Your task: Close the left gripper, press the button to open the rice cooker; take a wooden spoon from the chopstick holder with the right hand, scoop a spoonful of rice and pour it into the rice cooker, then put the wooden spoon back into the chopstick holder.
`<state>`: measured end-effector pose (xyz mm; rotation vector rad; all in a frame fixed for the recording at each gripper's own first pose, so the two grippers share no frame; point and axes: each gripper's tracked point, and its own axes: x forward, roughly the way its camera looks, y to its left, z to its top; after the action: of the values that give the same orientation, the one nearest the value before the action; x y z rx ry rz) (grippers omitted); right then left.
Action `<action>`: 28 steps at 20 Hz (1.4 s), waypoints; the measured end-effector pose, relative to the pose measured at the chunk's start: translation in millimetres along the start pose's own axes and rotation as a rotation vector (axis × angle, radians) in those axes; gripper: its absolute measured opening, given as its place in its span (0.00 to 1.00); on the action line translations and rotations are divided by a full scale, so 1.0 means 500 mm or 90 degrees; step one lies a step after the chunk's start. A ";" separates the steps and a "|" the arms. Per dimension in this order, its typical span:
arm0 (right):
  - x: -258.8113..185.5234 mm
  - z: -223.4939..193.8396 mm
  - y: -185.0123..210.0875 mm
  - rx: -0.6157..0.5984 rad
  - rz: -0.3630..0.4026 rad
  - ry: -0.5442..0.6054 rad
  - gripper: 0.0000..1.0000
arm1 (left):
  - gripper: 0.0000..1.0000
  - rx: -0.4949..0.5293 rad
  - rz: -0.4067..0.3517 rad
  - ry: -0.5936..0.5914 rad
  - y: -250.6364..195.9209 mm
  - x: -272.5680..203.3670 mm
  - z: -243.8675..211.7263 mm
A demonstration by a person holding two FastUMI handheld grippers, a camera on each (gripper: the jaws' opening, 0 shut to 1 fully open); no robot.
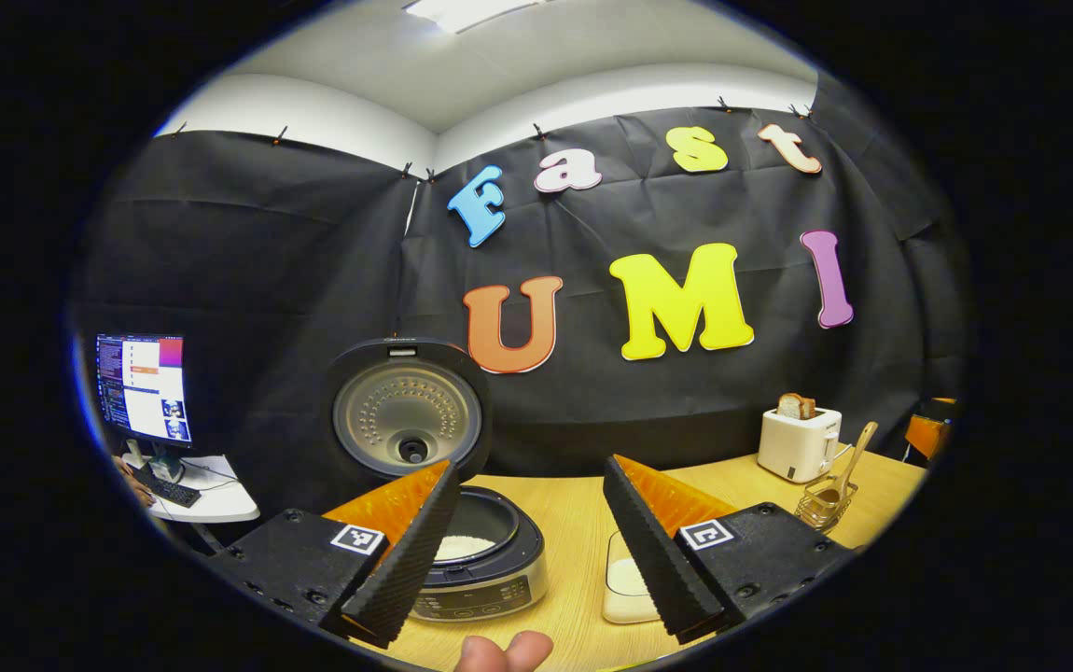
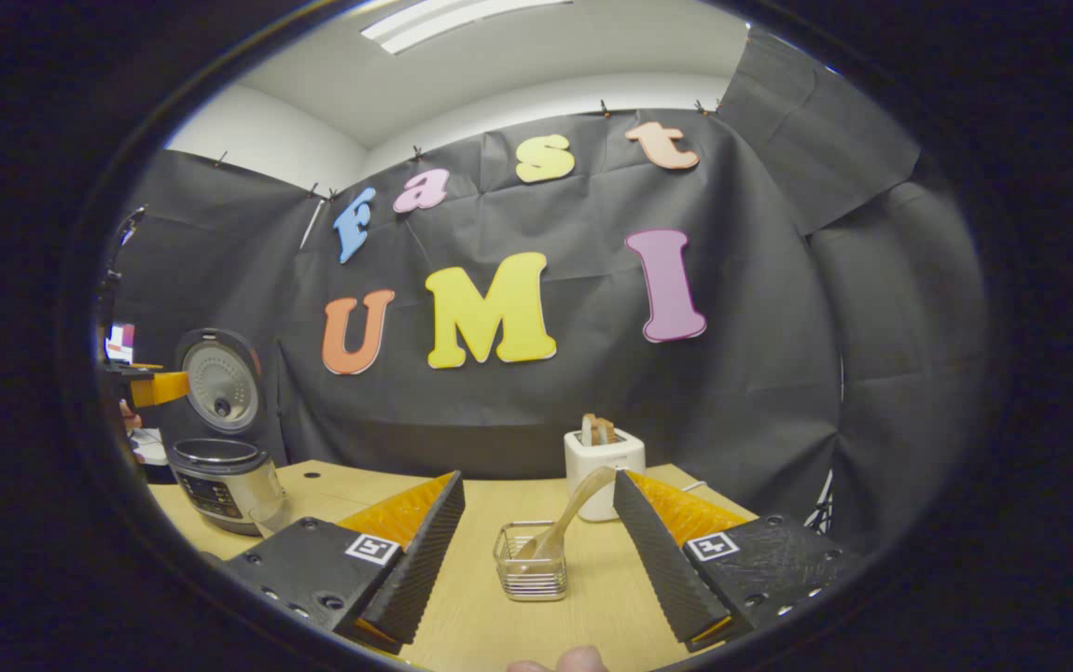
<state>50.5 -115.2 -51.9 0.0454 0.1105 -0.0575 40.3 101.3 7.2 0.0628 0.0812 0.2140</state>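
Observation:
The rice cooker (image 1: 485, 569) stands open on the wooden table, its lid (image 1: 406, 411) upright and white rice in the pot. My left gripper (image 1: 529, 464) hovers open just before it, with nothing between the fingers. A white rice container (image 1: 625, 583) sits right of the cooker, partly hidden by one finger. The wire chopstick holder (image 2: 530, 563) stands on the table ahead of my open right gripper (image 2: 538, 476). The wooden spoon (image 2: 566, 518) leans in the holder, untouched. The cooker (image 2: 219, 476) and the left gripper (image 2: 159, 387) also appear far left in the right gripper view.
A white toaster (image 2: 604, 457) with bread in it stands behind the holder near the back wall. Off the table's left end, a monitor (image 1: 143, 387) sits on a small white desk. A person's fingertips (image 1: 504, 651) show at the bottom edge.

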 end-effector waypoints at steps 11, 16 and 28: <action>0.207 -0.151 -0.061 0.072 -0.022 0.150 0.96 | 0.99 0.000 -0.023 0.000 -0.020 -0.030 -0.059; 0.292 -0.191 -0.056 0.146 -0.010 0.209 0.92 | 0.99 0.015 -0.017 0.009 -0.005 -0.028 -0.079; 0.361 -0.218 -0.064 0.177 0.007 0.232 0.67 | 0.99 0.019 -0.012 -0.004 0.015 -0.038 -0.068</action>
<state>215.8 -151.9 -181.5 0.3355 0.4657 -0.0528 17.0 106.6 -24.5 0.0922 0.0784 0.1942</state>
